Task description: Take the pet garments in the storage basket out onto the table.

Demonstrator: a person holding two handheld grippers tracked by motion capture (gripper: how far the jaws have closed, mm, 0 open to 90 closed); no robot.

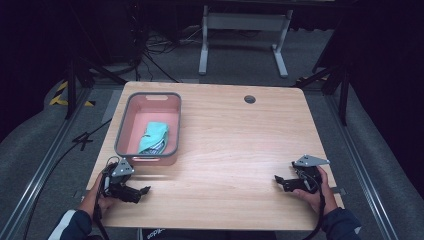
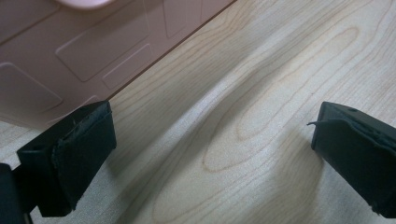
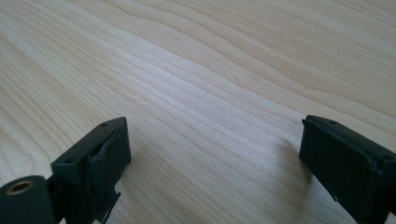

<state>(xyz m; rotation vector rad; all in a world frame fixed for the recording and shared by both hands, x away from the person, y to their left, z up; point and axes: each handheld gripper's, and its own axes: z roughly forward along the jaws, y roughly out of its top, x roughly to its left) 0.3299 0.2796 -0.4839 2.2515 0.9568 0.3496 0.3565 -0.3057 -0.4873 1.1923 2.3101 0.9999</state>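
Right now both of my tools rest low over the near edge of the wooden table (image 1: 230,150), one toward each near corner, and neither carries anything. My left gripper (image 1: 142,191) sits just off the near end of the pink basket (image 1: 172,125), and in the left gripper view its jaws stand wide apart with bare wood grain between them and the basket's pink wall (image 2: 70,51) close ahead. My right gripper (image 1: 278,180) is well apart from it, near the right near corner, and in the right gripper view its jaws are likewise spread with nothing but tabletop between them. The teal cloth (image 1: 154,137) lies crumpled inside the basket, toward its near end, touched by neither tool. I judge this to be either the start or the rest position of the work on that cloth: nothing is gripped yet. If I go for it, the left gripper is the closer one; it would need to lift over the grey rim, tip downward into the basket, and close on a raised fold rather than the floor.
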